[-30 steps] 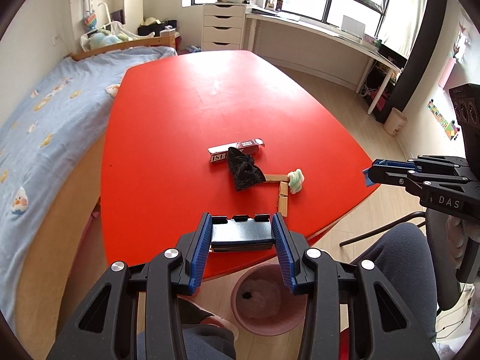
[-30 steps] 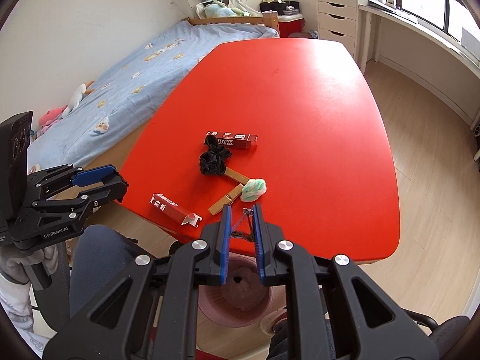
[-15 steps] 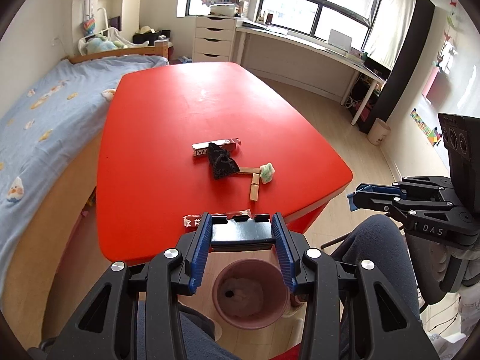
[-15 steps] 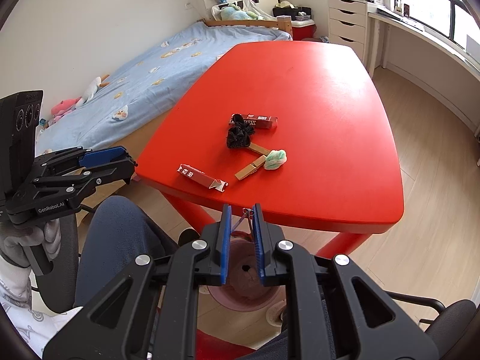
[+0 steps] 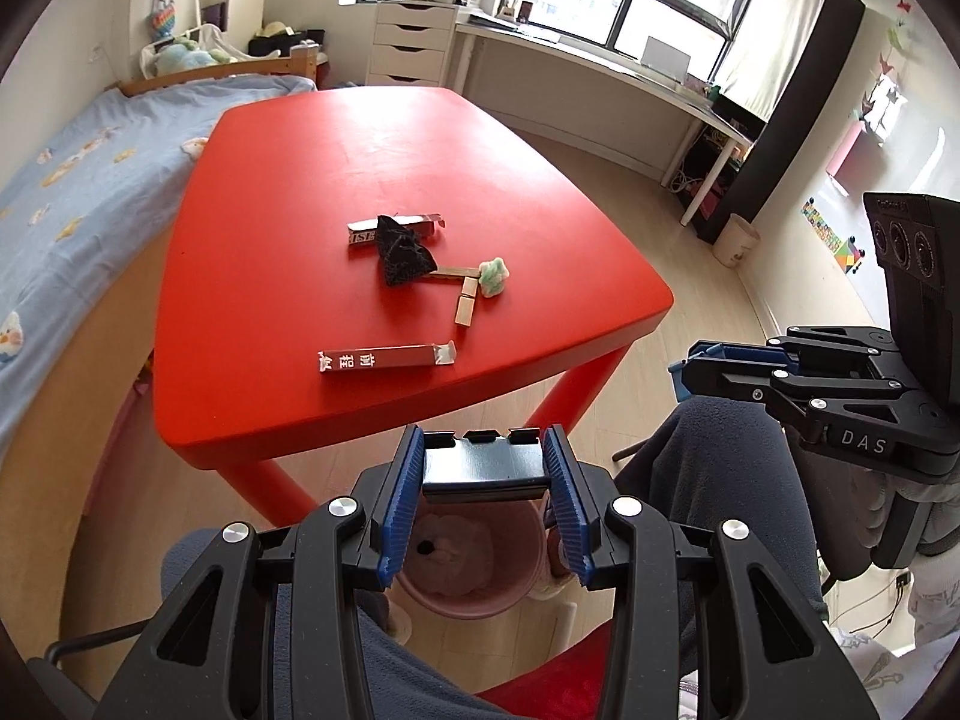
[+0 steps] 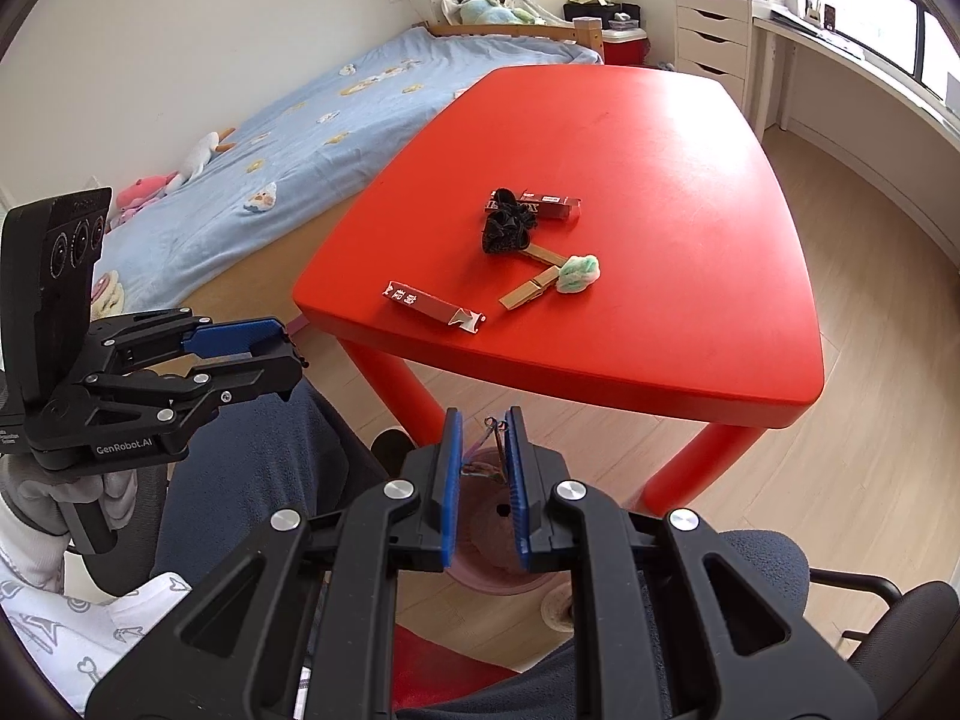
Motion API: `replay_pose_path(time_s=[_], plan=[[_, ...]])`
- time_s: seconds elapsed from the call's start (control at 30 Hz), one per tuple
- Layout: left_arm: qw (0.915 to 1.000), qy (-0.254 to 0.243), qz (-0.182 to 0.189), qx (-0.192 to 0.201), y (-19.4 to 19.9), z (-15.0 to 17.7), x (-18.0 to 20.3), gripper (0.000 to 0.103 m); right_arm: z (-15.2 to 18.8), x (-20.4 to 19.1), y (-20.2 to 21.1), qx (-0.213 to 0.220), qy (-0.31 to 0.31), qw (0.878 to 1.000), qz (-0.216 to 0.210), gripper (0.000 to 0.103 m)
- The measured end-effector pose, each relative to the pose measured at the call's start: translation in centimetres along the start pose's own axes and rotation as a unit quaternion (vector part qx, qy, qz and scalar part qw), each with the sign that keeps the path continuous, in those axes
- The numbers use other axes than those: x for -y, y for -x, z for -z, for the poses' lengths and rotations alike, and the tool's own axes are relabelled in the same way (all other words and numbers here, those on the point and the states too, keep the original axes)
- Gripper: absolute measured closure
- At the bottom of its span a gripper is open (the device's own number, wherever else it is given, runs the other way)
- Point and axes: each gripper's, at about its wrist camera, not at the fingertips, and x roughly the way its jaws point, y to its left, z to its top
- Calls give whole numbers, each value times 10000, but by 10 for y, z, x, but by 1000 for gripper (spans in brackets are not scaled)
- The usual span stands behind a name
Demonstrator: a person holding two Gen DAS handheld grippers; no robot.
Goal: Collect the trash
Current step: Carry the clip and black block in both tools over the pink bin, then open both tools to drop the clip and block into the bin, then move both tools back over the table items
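My left gripper [image 5: 485, 456] is shut on a dark flat box [image 5: 483, 467] and holds it above the pink bin [image 5: 474, 558] on the floor. My right gripper [image 6: 483, 438] is shut on a small thin wiry scrap [image 6: 487, 447], also above the pink bin [image 6: 492, 540]. On the red table [image 5: 270, 192] lie a long dark-red carton [image 5: 387, 358], a second carton [image 5: 396, 228], a black crumpled wad [image 5: 401, 255], two wooden pieces [image 5: 465, 303] and a green-white wad [image 5: 493, 275].
The table's red legs [image 6: 390, 384] stand close to the bin. My knees [image 5: 708, 480] and an office chair are beside it. A blue bed [image 6: 288, 126] runs along the table's left. A desk and drawers [image 5: 414, 42] stand under the windows.
Both grippers have pulled back from the table and now hang over the pink bin, each still holding its piece. The long carton on the table has come into the left view.
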Motion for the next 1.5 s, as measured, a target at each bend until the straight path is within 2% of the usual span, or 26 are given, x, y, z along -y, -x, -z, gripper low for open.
replay_pose_path(time_s=[0.37, 0.47, 0.5, 0.53, 0.57, 0.6, 0.63, 0.67, 0.9, 1.5], plan=[[9999, -25, 126, -77, -2, 3, 5, 62, 3, -2, -1, -53, -22, 9998, -210, 89], [9997, -27, 187, -129, -4, 3, 5, 60, 1, 1, -1, -46, -34, 9996, -282, 88], [9998, -17, 167, -125, -4, 3, 5, 43, 1, 2, -1, -44, -44, 9995, -300, 74], [9999, 5, 139, -77, -3, 3, 4, 31, 1, 2, 0, -25, -47, 9996, -277, 63], [10000, 40, 88, -1, -2, 3, 3, 15, 1, 3, 0, 2, -60, 9997, -240, 38], [10000, 67, 47, 33, -1, 3, 1, 14, 1, 5, 1, 41, -97, 9997, -224, 24], [10000, 90, 10, 16, -1, 3, -1, 14, 1, 6, 1, 73, -144, 9996, -218, 19], [9999, 114, -53, 25, -1, 2, -3, 10, 1, 8, 1, 75, -185, 9996, -181, 10], [9994, 237, -256, 58, 3, 1, -13, 8, 2, 16, -1, 50, -341, 9994, -38, 3], [9992, 288, -279, 5, -1, 1, -17, 8, 1, 22, -6, -10, -484, 9988, -88, 3]])
